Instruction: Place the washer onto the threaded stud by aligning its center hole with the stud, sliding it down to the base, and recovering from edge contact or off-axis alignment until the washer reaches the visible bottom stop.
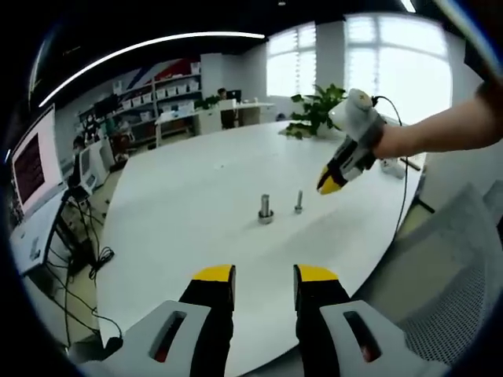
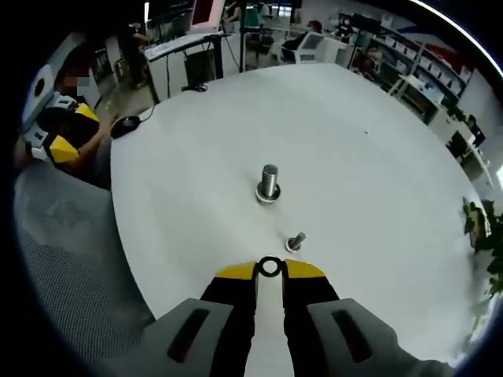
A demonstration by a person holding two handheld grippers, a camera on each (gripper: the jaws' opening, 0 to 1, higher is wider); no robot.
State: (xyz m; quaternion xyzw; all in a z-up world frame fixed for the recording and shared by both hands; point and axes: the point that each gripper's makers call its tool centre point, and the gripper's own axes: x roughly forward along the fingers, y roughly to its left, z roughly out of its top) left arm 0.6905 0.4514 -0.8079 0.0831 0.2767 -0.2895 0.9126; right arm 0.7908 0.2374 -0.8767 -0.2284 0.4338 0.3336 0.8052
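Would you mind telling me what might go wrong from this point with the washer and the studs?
1. The right gripper pinches the washer only at its fingertips, so it may slip free.
2. Two posts stand on the table: a small stud and a larger stud; it might go onto the wrong one.
3. Off-axis descent may snag the washer's edge on threads.

— How's the light?
— Bright and even. In the left gripper view the windows (image 1: 377, 67) are blown out to white, and a long ceiling light strip (image 1: 149, 47) curves overhead.
— Any glare?
— The white table (image 1: 196, 196) washes pale, with only soft, short shadows under the metal stud (image 2: 269, 185) and the small bolt (image 2: 295, 241).
— Sharpness?
— Crisp in the middle — toward the edges straight lines bow hard and detail goes soft. The shelves (image 1: 157, 98) far back are hazy.
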